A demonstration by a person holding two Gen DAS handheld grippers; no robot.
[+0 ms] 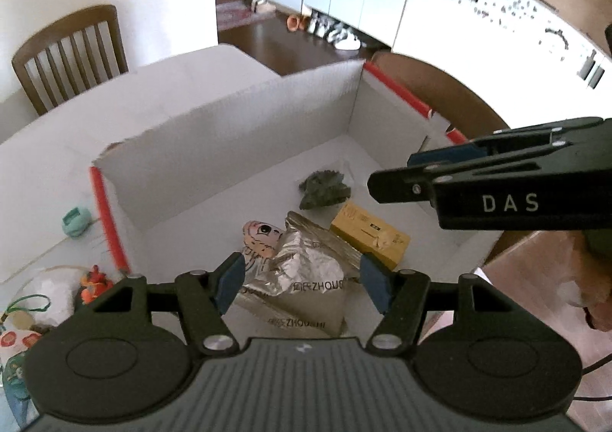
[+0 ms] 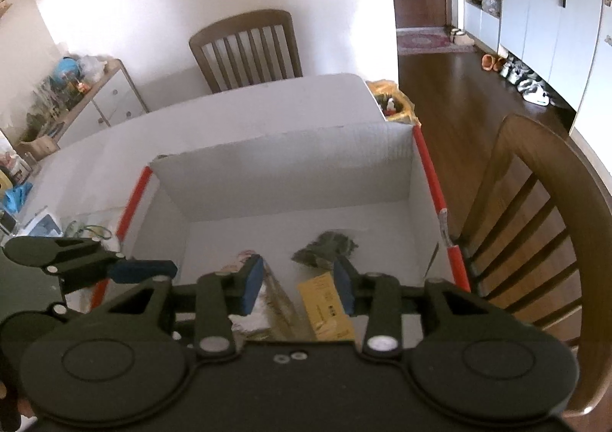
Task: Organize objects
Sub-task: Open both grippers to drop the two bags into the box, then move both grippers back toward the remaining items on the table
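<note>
A white cardboard box [image 1: 229, 133] with red edge tape stands on the white table. Inside lie a silver foil bag [image 1: 302, 279], a pink cartoon-face packet [image 1: 260, 237], a yellow carton [image 1: 369, 235] and a dark green toy [image 1: 325, 189]. My left gripper [image 1: 302, 284] is open and empty above the foil bag. My right gripper [image 2: 300, 284] is open and empty over the box, above the yellow carton [image 2: 325, 307] and near the green toy [image 2: 325, 246]. It shows from the side in the left wrist view [image 1: 397, 171].
Left of the box on the table [image 1: 49, 164] lie a mint green item [image 1: 76, 219], an orange toy [image 1: 93, 282] and white packets [image 1: 46, 290]. Wooden chairs [image 2: 248, 45] [image 2: 535, 221] stand at the far side and right. A cabinet [image 2: 88, 103] stands left.
</note>
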